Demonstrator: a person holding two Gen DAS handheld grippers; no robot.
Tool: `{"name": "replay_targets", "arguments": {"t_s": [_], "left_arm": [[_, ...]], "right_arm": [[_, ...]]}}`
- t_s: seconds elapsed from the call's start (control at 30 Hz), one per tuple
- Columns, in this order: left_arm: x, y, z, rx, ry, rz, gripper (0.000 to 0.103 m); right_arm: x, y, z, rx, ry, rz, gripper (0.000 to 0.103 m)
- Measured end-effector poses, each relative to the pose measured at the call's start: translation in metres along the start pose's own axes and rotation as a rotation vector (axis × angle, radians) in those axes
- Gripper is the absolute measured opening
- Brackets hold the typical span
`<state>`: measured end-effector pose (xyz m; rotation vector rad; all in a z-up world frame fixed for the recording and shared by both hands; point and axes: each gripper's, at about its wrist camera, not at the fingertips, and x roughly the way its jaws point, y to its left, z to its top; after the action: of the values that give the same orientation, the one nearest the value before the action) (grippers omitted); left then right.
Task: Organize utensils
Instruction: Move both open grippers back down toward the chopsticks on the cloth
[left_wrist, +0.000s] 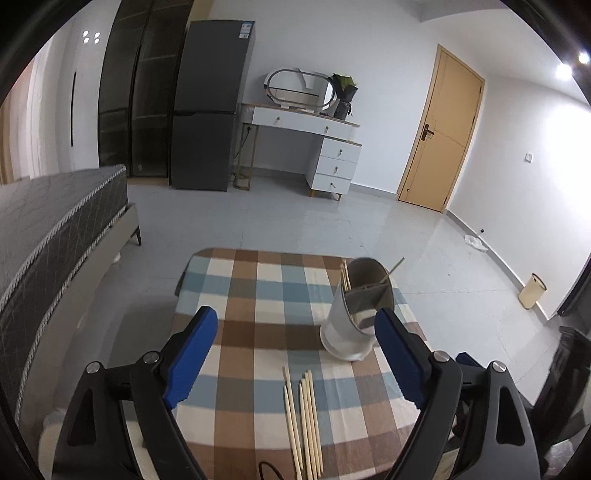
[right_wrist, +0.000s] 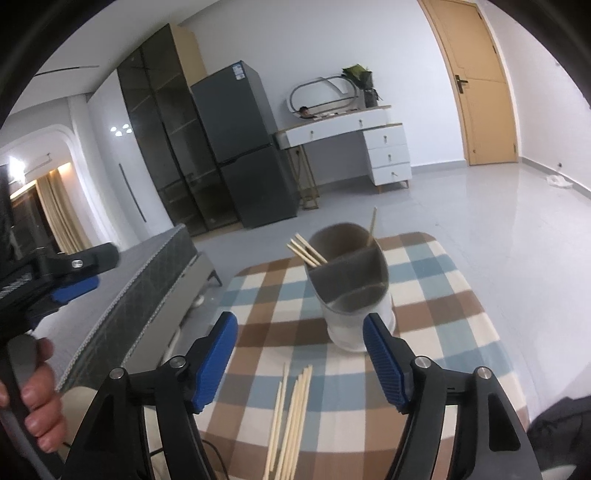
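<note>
My right claw (right_wrist: 300, 354) is wide open and holds nothing, and my left claw (left_wrist: 295, 354) is wide open and empty too; both hang tipped down over the near end of the checked table (right_wrist: 461, 295). The loose chopsticks (right_wrist: 291, 417) lie flat just under them, near me, I think so I can pick them up. The white holder (right_wrist: 351, 291), farther right, has some sticks standing inside already.

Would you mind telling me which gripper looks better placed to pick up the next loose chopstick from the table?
Probably the left gripper: it is open, with the loose chopsticks lying straight ahead between its fingers. The right gripper is also open above them, though they run more askew in its view. The divided holder stands just beyond.
</note>
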<state>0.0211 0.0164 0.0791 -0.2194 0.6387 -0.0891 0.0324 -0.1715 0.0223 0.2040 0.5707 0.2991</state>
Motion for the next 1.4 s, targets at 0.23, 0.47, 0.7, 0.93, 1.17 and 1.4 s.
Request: {"name": "replay_targets", "arguments": {"t_s": [0.23,0.47,0.7,0.93,1.17,1.4], "left_arm": [[0.011,0.010,-0.040,0.007,0.078,0.017,0.088],[0.051,0.022,-0.062,-0.014,0.209,0.053,0.088],[0.069,0.036,-0.049,-0.089,0.317,0.066,0.088],[0.032,0.038,-0.061,-0.119,0.495,-0.005,0.088],[0.003,0.046,-0.142,-0.187,0.684,0.042,0.088],[0.047,0.050,-0.130,-0.068,0.394,0.297,0.088]], "right_arm": [[0.010,0.000,-0.025,-0.011,0.059,-0.029,0.075],[0.024,-0.005,-0.042,-0.012,0.110,-0.037,0.079],[0.046,-0.006,-0.040,-0.035,0.154,-0.068,0.083],[0.102,-0.005,-0.027,-0.079,0.242,-0.055,0.083],[0.119,-0.022,-0.034,0.046,0.270,0.009,0.083],[0.099,-0.032,-0.038,0.047,0.265,-0.023,0.083]]}}
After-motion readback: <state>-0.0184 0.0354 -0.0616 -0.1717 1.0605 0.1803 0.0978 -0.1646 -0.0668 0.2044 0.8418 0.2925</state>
